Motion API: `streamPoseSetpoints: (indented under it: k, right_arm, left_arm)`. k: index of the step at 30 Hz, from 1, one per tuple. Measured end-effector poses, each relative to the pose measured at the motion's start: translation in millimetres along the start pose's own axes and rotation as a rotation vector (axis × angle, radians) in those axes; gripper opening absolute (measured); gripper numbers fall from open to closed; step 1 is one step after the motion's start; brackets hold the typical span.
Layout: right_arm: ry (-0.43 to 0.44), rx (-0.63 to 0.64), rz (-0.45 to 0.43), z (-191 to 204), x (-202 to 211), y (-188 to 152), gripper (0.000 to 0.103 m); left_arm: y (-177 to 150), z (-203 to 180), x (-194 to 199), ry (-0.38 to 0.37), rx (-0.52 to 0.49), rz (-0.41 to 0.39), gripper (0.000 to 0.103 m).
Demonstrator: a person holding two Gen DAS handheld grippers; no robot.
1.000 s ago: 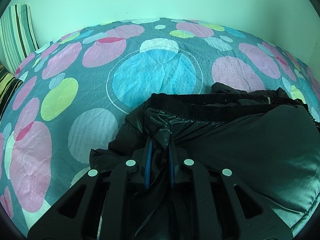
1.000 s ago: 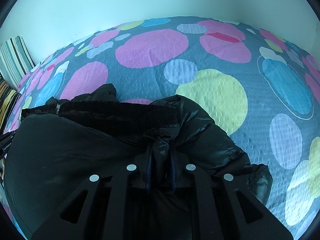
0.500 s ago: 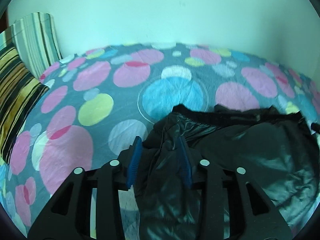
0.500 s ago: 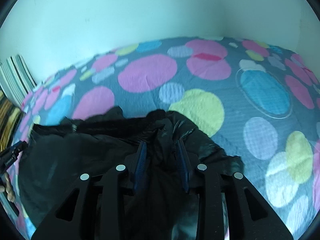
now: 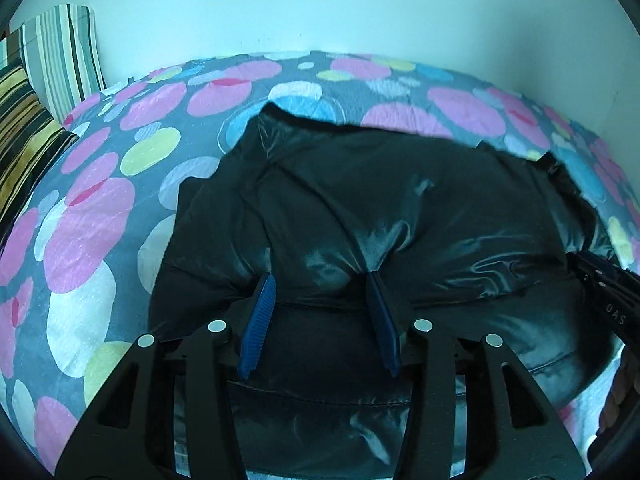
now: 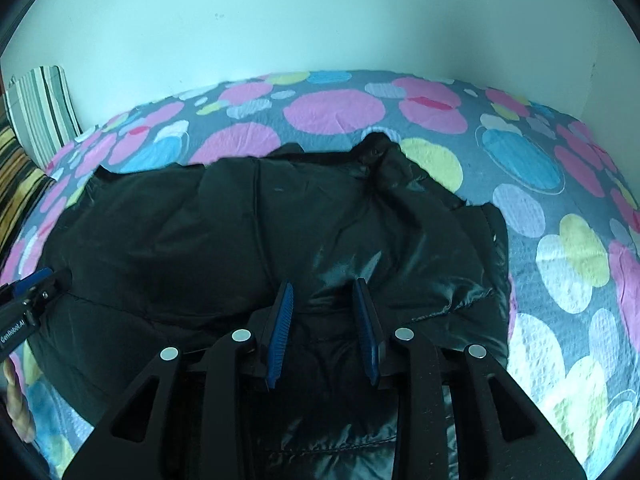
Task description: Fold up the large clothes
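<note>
On the bed, both my left gripper and right gripper just opened, empty, over the folded jacket; I'd back off straight, no snagging.

The shiny black padded jacket lies spread on the bed's grey quilt with coloured circles, a white wall behind it, the striped cushions standing at the bed's far left corner.

Bed free beyond jacket; pillows block left.
</note>
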State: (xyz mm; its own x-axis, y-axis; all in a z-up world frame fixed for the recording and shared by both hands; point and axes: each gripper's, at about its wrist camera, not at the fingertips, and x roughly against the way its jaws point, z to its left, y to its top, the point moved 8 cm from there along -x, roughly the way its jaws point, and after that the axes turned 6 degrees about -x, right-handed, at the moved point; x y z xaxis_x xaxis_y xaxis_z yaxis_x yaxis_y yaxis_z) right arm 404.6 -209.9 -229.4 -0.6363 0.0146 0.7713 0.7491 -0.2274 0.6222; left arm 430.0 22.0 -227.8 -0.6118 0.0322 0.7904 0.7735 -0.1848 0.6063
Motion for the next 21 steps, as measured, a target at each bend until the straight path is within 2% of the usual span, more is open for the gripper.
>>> streamPoseSetpoints:
  k: [3,6,10,16,21]
  right_arm:
    - [-0.026,0.006,0.012,0,-17,-7,0.032]
    - [-0.047,0.015,0.003,1,-24,-10,0.032]
    - [-0.036,0.008,-0.002,0,-25,-11,0.032]
    - [-0.030,0.018,-0.026,4,-5,-3,0.032]
    - [0.038,0.000,-0.097,20,25,17,0.032]
  left_arm:
    - [-5,-4,-9,0.022,-0.014,0.013,0.048]
    - [-9,-3,-17,0.001,0.002,0.023,0.048]
    - [-9,-4,-14,0.017,-0.017,0.006,0.048]
    - [3,4,17,-0.016,0.030,-0.035,0.046]
    - [30,-5,33,-0.026,0.002,-0.105,0.047]
